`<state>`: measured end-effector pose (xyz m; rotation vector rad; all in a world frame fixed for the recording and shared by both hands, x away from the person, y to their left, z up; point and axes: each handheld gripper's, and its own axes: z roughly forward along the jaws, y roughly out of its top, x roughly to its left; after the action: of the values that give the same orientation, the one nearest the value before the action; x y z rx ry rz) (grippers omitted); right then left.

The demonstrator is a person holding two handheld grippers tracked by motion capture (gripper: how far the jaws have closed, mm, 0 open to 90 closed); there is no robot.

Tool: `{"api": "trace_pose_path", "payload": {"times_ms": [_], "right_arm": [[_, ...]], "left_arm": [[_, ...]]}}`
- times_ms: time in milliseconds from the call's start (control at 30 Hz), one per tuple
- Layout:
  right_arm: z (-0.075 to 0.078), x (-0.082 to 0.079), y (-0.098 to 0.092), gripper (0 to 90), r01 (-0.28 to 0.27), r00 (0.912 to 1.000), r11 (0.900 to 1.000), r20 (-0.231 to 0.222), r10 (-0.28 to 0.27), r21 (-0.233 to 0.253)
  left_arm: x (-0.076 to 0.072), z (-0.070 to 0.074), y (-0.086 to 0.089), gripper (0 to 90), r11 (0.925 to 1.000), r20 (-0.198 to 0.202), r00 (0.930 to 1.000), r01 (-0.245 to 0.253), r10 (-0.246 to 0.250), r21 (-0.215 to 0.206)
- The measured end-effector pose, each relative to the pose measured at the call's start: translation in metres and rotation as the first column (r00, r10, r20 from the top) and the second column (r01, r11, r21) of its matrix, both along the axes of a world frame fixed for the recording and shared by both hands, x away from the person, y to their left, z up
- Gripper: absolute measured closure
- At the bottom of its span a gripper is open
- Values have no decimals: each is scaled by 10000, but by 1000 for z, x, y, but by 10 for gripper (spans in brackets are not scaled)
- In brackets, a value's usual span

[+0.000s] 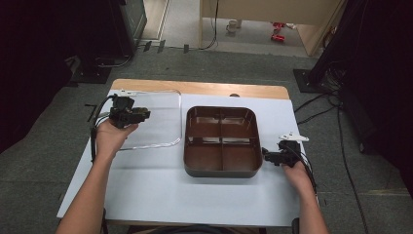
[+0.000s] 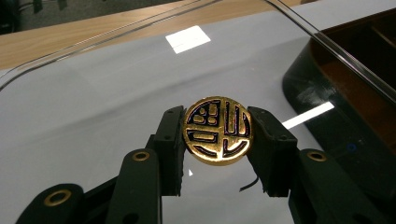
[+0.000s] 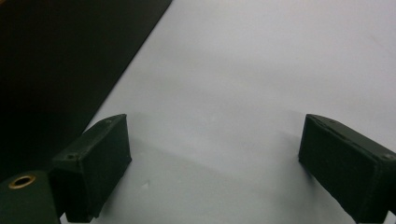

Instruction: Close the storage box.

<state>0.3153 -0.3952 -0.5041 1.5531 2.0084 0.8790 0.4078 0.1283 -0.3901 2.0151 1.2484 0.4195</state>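
**White-covered bench, tray at centre**

White sheeting (image 1: 160, 190) covers the bench. Left gripper (image 2: 218, 149) clenches a gold round knob (image 2: 217, 130) on the clear lid (image 1: 160, 119) by the left edge. Right gripper (image 3: 212, 163), jaws released, rests beside the brown four-compartment tray (image 1: 221, 170).
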Motion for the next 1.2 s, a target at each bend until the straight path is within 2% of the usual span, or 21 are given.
{"api": "trace_pose_path", "payload": {"times_ms": [333, 867, 1200], "right_arm": [[0, 0, 0, 85, 2, 10000, 10000, 0, -2, 0], [0, 0, 0, 85, 1, 10000, 10000, -2, -1, 1], [0, 0, 0, 85, -12, 10000, 10000, 3, 12, -7]], "left_arm": [[-12, 10, -21, 593, 9992, -24, 9993, 379, -379, -83], [-36, 15, -76, 593, 9940, 30, 9940, 1096, -1096, -22], [-44, 17, -104, 594, 9907, 42, 9912, 1322, -1321, -325]]}}
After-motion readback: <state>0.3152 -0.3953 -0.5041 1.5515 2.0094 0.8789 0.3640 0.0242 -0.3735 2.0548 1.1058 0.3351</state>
